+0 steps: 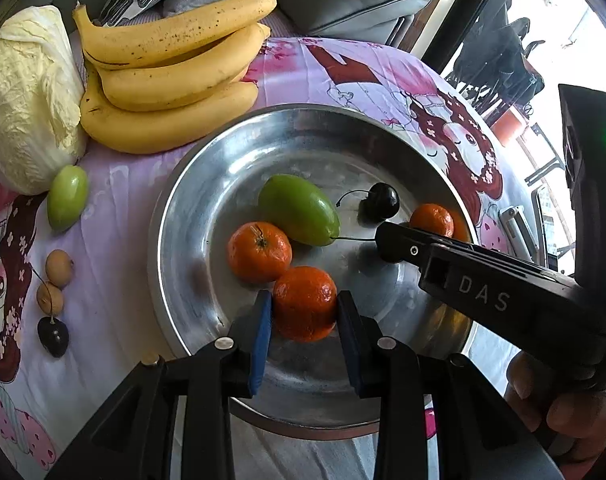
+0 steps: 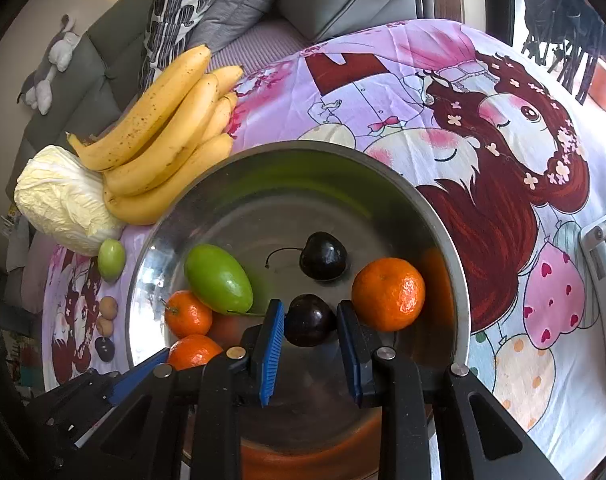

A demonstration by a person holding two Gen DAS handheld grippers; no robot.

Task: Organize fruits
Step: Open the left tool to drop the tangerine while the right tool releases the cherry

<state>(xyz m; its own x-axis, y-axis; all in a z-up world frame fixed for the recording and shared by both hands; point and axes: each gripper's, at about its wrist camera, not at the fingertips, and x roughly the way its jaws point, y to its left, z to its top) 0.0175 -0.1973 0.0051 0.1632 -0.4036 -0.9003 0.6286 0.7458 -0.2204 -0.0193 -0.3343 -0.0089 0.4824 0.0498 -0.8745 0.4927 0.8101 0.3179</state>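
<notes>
A steel bowl (image 1: pixel 191 216) (image 2: pixel 151 248) sits on a cartoon-print cloth. In it lie a green fruit (image 1: pixel 299 209) (image 2: pixel 217 278), tangerines (image 1: pixel 259 252) (image 2: pixel 388 294) and a dark cherry (image 1: pixel 381 202) (image 2: pixel 323 256). My left gripper (image 1: pixel 304 312) is shut on a tangerine (image 1: pixel 305 303) just over the bowl's near side. My right gripper (image 2: pixel 310 320) is shut on a second dark cherry (image 2: pixel 309 320) inside the bowl; its body (image 1: pixel 483 280) crosses the left wrist view from the right.
Bananas (image 1: pixel 171 76) (image 2: pixel 171 140) and a cabbage (image 1: pixel 27 96) (image 2: pixel 63 200) lie behind the bowl to the left. A small green fruit (image 1: pixel 67 196) (image 2: pixel 111 259), two longans (image 1: pixel 59 268) and a cherry (image 1: pixel 53 336) lie on the cloth at left. Sofa cushions stand behind.
</notes>
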